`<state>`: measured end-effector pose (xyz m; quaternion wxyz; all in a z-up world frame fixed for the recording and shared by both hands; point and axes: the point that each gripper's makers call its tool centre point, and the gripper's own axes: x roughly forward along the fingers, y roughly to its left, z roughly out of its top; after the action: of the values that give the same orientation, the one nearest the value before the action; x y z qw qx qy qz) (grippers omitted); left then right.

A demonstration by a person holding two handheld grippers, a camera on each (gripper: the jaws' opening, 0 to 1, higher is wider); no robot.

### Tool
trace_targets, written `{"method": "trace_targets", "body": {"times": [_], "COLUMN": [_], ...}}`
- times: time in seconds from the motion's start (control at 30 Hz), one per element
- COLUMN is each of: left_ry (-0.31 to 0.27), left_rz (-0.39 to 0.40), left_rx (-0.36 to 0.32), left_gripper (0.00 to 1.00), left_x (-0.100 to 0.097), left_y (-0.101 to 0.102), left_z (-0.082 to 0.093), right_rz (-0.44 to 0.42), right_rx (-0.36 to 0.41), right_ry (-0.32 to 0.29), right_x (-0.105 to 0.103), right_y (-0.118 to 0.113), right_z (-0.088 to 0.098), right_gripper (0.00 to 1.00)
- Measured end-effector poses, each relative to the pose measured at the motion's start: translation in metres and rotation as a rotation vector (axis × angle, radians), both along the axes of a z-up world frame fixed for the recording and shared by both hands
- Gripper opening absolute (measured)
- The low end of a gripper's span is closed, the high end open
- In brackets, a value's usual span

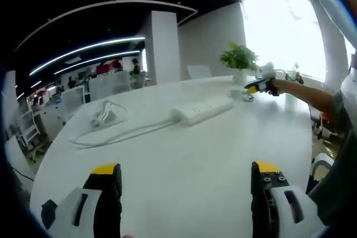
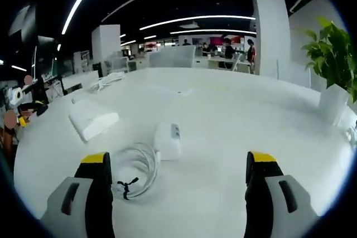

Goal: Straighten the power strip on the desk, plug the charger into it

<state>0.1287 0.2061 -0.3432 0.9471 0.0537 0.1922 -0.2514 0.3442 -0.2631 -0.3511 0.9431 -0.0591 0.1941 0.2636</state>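
We held both tongs wide open and empty — the left gripper (image 1: 186, 178) low over the white desk (image 1: 223, 149), the right gripper (image 2: 178, 165) just short of the charger (image 2: 168, 139) and its coiled cable (image 2: 135, 170). The power strip (image 1: 202, 110) lay farther off, its cord (image 1: 120, 134) trailing left.

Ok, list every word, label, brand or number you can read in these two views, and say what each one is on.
No text can be read.
Power strip: markings on its face too small and blurred to read.
Charger: a small dark mark on its side, too small to read.
Red and dark panels at the far end of the office: too blurred to tell if they carry words.
Plant pot: plain, no label visible.
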Motion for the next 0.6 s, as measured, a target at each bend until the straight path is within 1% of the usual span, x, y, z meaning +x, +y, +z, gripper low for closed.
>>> {"method": "trace_targets", "body": {"times": [0.3,0.47,0.53,0.6], "left_ry": [0.007,0.013,0.015,0.015], "left_rz": [0.003,0.011,0.012,0.013], "left_rx": [-0.003,-0.007,-0.005,-0.006], "left_gripper": [0.99,0.99,0.99,0.99], "left_x": [0.003,0.004,0.004,0.004], "left_y": [0.002,0.005,0.006,0.006], "left_z": [-0.004,-0.007,-0.008,-0.008], "right_rz": [0.018,0.02,0.024,0.02], "right_rx": [-0.01,-0.018,-0.008,0.005], "right_ry": [0.001,0.018,0.026,0.02], "right_x": [0.014,0.024,0.027,0.027], "right_y": [0.012,0.015,0.016,0.017], "right_z": [-0.003,-0.01,-0.012,-0.01], "right_gripper": [1.0,0.99,0.99,0.98]}}
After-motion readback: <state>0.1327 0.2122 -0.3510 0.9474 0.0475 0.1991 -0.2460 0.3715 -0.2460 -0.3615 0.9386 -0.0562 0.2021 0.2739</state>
